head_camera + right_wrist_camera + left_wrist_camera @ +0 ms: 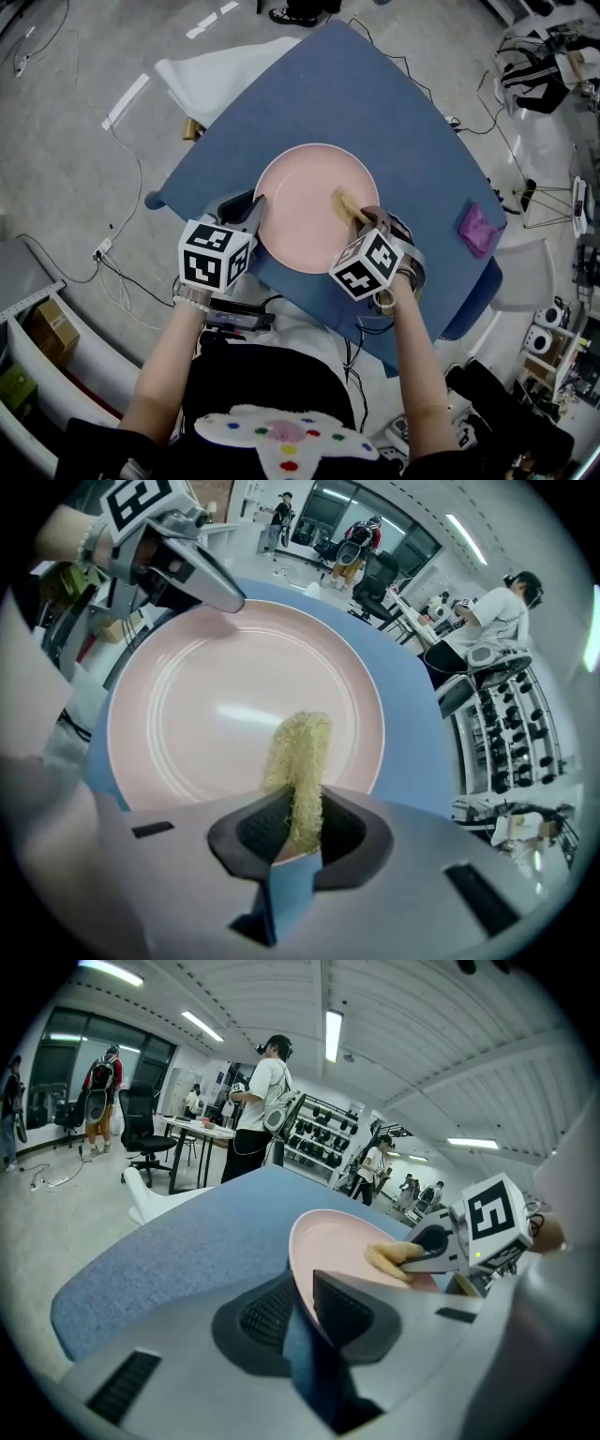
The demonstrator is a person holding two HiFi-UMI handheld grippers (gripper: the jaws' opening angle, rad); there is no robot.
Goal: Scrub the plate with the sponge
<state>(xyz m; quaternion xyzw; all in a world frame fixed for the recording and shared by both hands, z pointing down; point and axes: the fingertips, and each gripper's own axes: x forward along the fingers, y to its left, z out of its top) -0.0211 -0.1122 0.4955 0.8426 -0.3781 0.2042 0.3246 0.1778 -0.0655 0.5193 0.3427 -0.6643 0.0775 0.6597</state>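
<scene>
The pink plate (305, 202) lies on the blue table (375, 103). The left gripper (305, 1309) has its jaws pinching the plate's near-left rim, and the right gripper (298, 831) squeezes the yellow sponge (298, 747), whose free end seems to rest on the plate's right side. Scrubbing looks to be in hand, and the next stroke calls for pressing the sponge down and sweeping it across the bare middle while the left grip steadies the rim.

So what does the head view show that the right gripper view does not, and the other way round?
Only the head view shows the purple cloth near the table's right edge. Only the right gripper view shows the right hand-held gripper with its jaws closed on the sponge, and people in the room behind. Both show the pink plate with the left hand-held gripper at its rim.
</scene>
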